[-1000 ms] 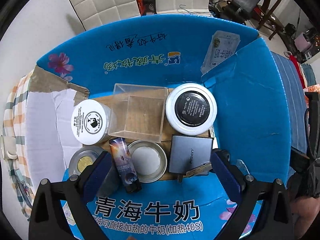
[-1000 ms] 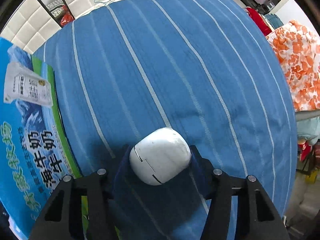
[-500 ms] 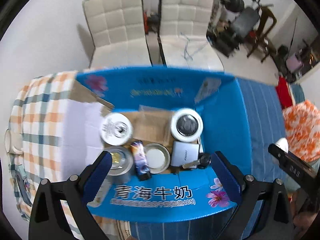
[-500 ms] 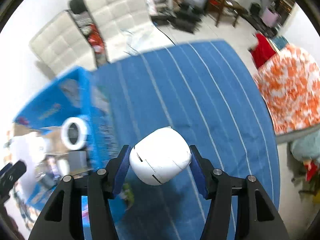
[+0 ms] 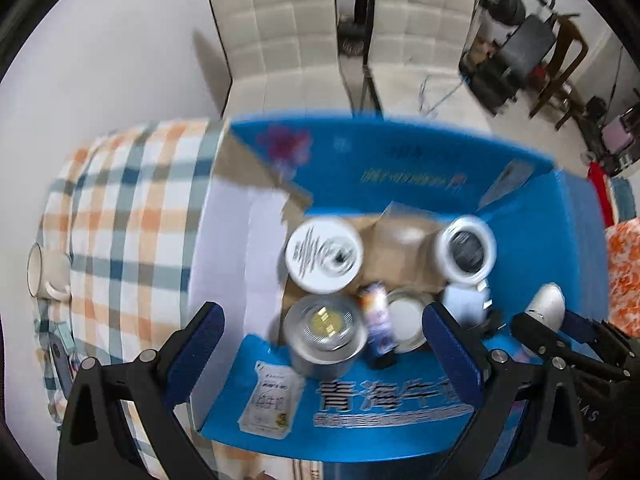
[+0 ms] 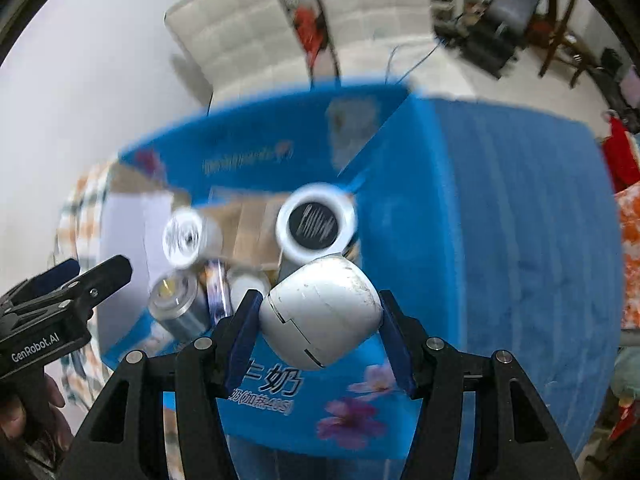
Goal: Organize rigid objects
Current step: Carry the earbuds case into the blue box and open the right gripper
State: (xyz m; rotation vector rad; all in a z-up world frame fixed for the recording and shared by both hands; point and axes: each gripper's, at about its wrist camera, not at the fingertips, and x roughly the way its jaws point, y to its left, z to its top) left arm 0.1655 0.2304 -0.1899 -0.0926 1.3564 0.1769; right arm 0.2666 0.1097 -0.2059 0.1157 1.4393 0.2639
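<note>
The right gripper (image 6: 320, 320) holds something tight between its two blue pads (image 6: 240, 332) — it sits up high. The left gripper (image 5: 324, 344) is wide apart, with nothing in it.

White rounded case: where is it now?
Right wrist view: white rounded case is clamped in the right gripper, above the blue box's near-right corner, beside the black-lidded jar.

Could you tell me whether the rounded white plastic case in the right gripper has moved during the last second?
Yes: the rounded white plastic case went from above the striped blue cloth to the blue cardboard box.
</note>
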